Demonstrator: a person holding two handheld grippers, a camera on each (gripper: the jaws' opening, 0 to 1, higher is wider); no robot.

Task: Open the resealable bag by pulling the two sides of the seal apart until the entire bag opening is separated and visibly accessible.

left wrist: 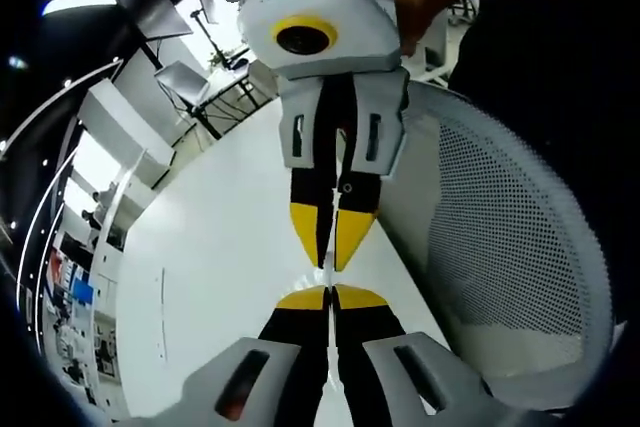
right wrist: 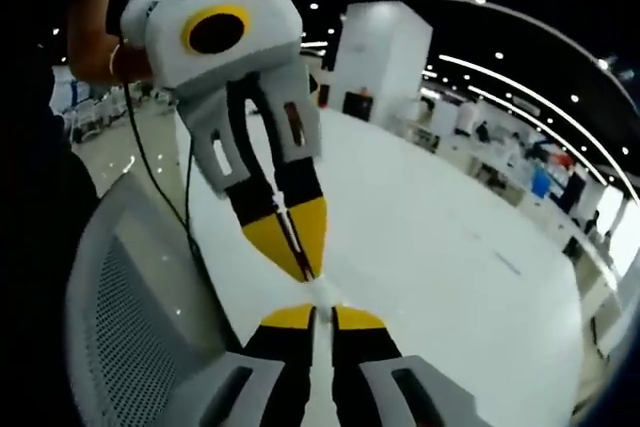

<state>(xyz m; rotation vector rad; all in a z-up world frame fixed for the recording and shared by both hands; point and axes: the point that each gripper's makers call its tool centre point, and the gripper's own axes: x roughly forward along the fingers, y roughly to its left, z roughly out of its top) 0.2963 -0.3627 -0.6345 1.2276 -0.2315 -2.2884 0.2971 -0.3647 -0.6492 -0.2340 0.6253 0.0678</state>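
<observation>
A long white table (left wrist: 230, 247) ran away from both cameras, with a grey mesh chair back (left wrist: 520, 237) standing just beside its near edge; the same chair (right wrist: 130, 317) showed in the right gripper view, and a bright open hall lay beyond.

Above the table edge the two grippers met nose to nose. In the left gripper view the left gripper (left wrist: 330, 294) rose from the bottom with its yellow tips pressed together, and the right gripper (left wrist: 330, 247) came down from the top, its tips likewise closed, a person's hand (left wrist: 415, 7) behind it. In the right gripper view the right gripper (right wrist: 321, 314) rose from below and the left gripper (right wrist: 300, 247) slanted in from above, both pairs of jaws nearly shut.

Between the facing tips a thin pale sliver (right wrist: 320, 292) showed, too small and clear to identify; it was probably the bag's seal, pinched from both sides, though the bag itself could not be made out.

By that reading, both sides were gripped but the tips stood almost touching, so no opening had been pulled yet. The whole separation remained to be done.
</observation>
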